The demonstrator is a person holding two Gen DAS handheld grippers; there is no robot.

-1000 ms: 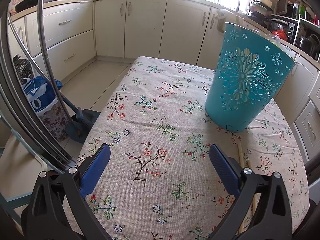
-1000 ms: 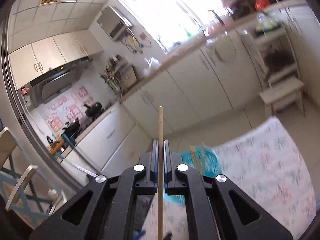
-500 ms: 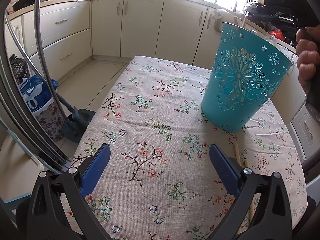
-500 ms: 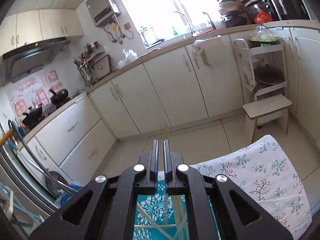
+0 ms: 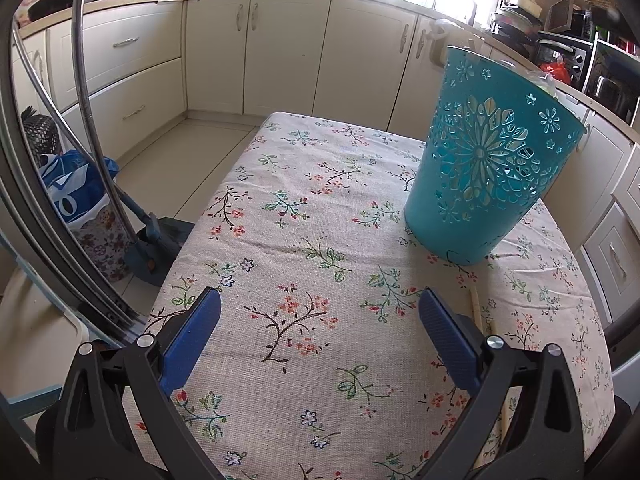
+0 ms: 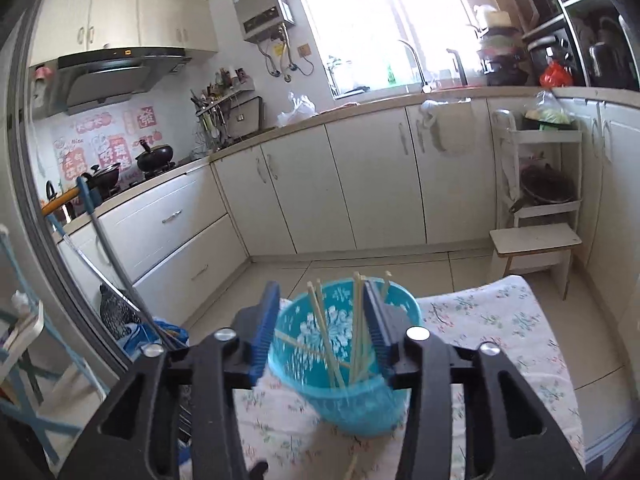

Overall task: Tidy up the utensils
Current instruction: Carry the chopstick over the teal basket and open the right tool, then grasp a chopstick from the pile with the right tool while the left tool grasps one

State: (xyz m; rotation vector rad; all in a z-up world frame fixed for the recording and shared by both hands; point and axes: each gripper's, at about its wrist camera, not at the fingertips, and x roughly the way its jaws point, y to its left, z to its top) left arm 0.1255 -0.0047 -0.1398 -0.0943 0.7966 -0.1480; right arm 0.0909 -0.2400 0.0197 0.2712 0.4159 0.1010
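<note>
The jaws of the right gripper (image 6: 320, 322) are opening above the perforated teal plastic basket (image 5: 486, 172), nothing pinched; the left gripper (image 5: 318, 332) is held spread. Thin pale wooden chopsticks (image 6: 326, 334) are leaned inside the basket; more (image 5: 476, 306) are left on the floral tablecloth (image 5: 304, 208). Light, stiff and slippery, they are probably best pinched mid-length.

A second ago my right gripper (image 6: 320, 320) was clamped on a single chopstick, pointed up at the cabinets. Now its jaws are opening with nothing pinched, tipped down over the teal basket (image 6: 344, 380), where chopsticks (image 6: 358, 328) stand.
</note>
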